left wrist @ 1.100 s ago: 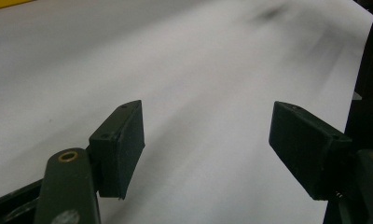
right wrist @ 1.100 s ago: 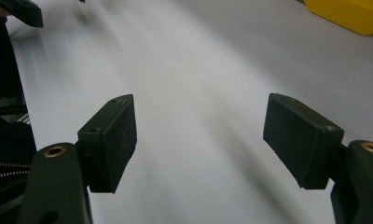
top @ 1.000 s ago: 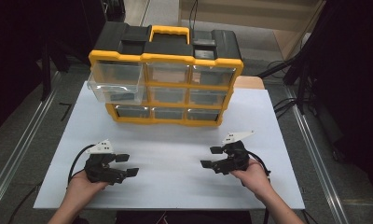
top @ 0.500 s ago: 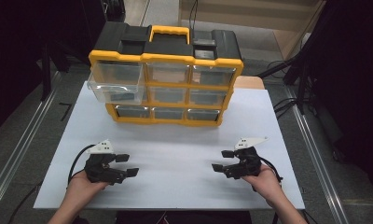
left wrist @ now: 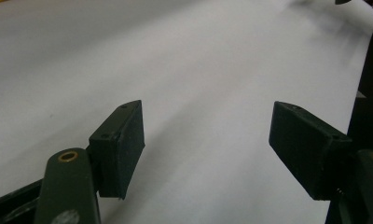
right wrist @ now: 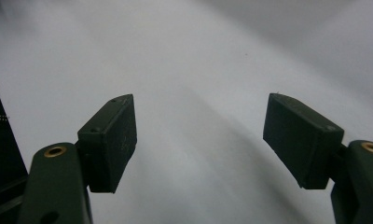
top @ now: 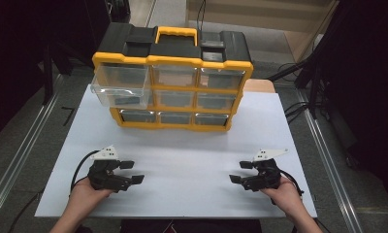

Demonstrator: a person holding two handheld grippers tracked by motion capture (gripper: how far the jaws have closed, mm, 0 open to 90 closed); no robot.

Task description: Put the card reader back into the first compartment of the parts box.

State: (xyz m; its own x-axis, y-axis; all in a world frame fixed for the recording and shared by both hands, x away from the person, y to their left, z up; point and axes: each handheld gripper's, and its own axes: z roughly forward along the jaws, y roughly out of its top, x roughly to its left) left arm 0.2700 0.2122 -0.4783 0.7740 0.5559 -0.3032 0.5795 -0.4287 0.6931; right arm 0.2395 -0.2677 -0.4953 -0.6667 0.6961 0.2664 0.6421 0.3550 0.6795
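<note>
A yellow and black drawer cabinet point(top: 172, 82) stands upright at the far edge of the white table point(top: 182, 160), near its middle. It has nine clear drawers in three rows and a yellow handle point(top: 176, 33) on top. The top left drawer point(top: 121, 85) is pulled out toward the near edge; the other drawers are closed.

Drawer cabinet point(top: 175, 92) sits at the worktop's point(top: 192, 150) far edge; my left gripper point(top: 132, 172) and right gripper point(top: 240, 172) rest near, well apart.
</note>
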